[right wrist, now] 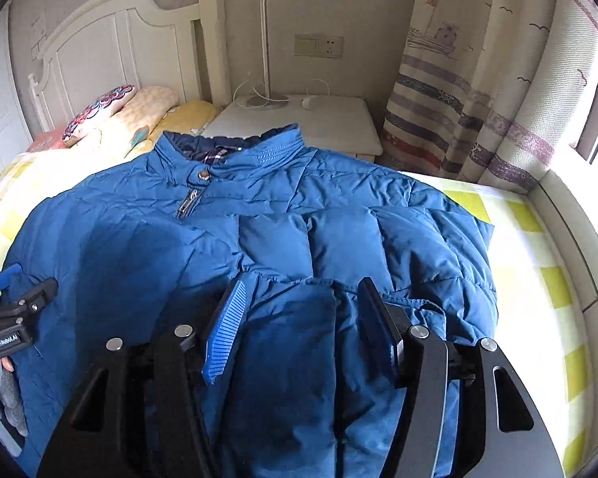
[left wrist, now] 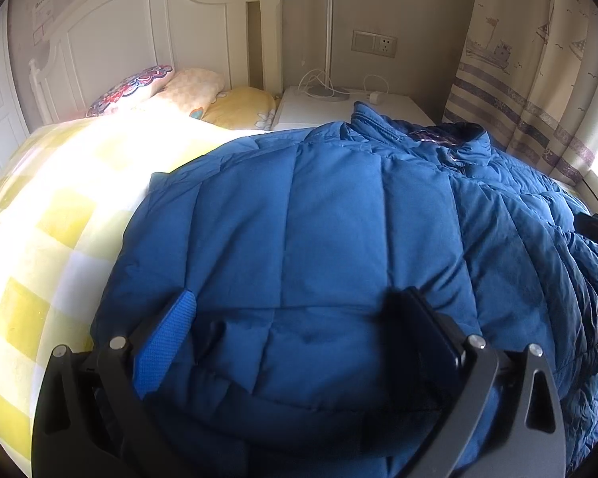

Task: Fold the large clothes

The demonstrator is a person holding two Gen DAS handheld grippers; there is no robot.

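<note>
Left wrist view: a blue quilted puffer jacket (left wrist: 339, 231) lies spread on a bed with a yellow-and-white checked cover (left wrist: 40, 279), filling most of the picture. Its padded panels bulge between stitched seams, and the collar lies at the far end near a white nightstand (left wrist: 394, 105). The left gripper (left wrist: 295, 318) stands with its fingers wide apart, a thick fold of the jacket's near edge bulging between them; whether the pads press on it cannot be told.

Right wrist view: the jacket (right wrist: 259, 207) lies front up, zipped, with a snap at the throat and a checked lining showing inside the standing collar. A sleeve or folded flap lies over its lower front. The right gripper (right wrist: 299, 318) has its fingers about half open around that padded fold, and the fabric appears caught between them. The left gripper (right wrist: 20, 294) shows at the left edge over the jacket.
</note>
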